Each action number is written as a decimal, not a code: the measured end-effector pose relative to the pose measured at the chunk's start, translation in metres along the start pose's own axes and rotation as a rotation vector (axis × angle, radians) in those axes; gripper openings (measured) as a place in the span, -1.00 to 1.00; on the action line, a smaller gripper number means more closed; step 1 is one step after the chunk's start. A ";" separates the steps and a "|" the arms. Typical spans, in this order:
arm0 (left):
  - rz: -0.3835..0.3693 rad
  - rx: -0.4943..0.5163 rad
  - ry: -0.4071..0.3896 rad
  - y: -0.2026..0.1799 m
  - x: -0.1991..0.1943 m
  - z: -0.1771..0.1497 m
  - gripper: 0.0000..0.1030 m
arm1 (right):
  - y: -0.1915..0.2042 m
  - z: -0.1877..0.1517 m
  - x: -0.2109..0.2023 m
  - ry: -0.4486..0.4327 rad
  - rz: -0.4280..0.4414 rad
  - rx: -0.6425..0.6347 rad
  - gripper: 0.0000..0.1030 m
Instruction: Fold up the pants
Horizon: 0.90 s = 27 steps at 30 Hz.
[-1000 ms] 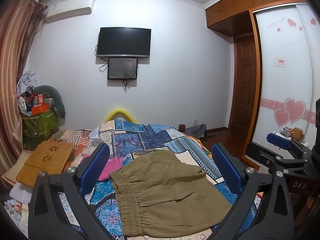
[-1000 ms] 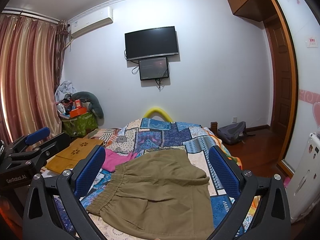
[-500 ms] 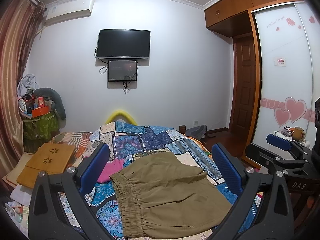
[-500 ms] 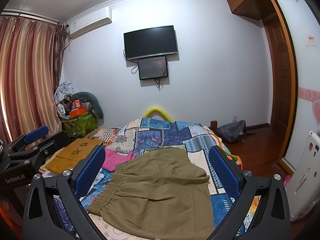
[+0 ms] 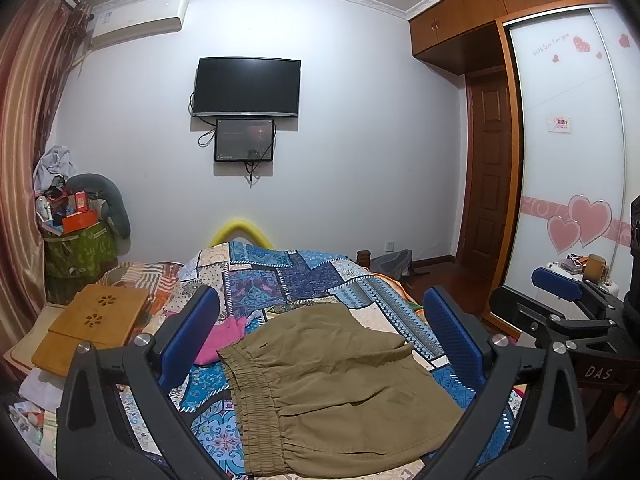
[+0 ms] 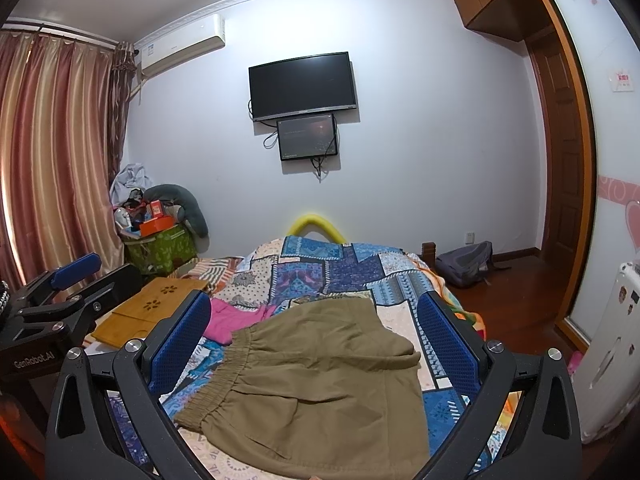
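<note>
The olive pants [image 5: 336, 392] lie rumpled on the patchwork bed [image 5: 280, 276], elastic waistband toward the left, beside a pink garment [image 6: 236, 318]. Both the left claw [image 5: 320, 340] and right claw [image 6: 316, 340] hover above with jaws apart, gripping nothing. Folding looks unstarted; next, each claw should descend and pinch an edge

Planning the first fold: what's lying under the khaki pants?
The khaki pants lie on a patchwork quilt. A pink garment shows beside the waistband and seems tucked under its edge; anything further beneath is covered.
</note>
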<state>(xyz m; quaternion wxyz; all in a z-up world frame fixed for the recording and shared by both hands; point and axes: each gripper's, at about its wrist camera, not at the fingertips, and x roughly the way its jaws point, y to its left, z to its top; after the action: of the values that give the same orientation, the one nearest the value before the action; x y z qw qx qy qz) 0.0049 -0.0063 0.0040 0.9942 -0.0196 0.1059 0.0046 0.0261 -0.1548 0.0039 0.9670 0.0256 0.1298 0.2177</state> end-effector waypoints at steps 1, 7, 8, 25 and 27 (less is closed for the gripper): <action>0.000 0.000 0.001 0.001 0.000 0.000 1.00 | 0.001 0.000 0.000 0.000 0.000 0.000 0.99; 0.003 -0.004 0.013 0.003 0.006 -0.004 1.00 | 0.001 -0.001 0.002 0.010 0.002 0.004 0.99; 0.004 -0.005 0.016 0.004 0.008 -0.005 1.00 | 0.001 -0.001 0.003 0.013 0.002 0.005 0.99; 0.026 -0.063 0.286 0.050 0.127 -0.045 1.00 | -0.034 -0.032 0.074 0.170 -0.100 0.040 0.99; 0.040 -0.054 0.334 0.058 0.149 -0.056 1.00 | -0.045 -0.045 0.093 0.226 -0.125 0.042 0.99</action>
<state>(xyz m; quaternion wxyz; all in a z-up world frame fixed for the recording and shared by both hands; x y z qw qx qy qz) 0.1376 0.0497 -0.0847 0.9616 -0.0444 0.2697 0.0240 0.1141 -0.1559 -0.0664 0.9572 0.0132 0.2436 0.1557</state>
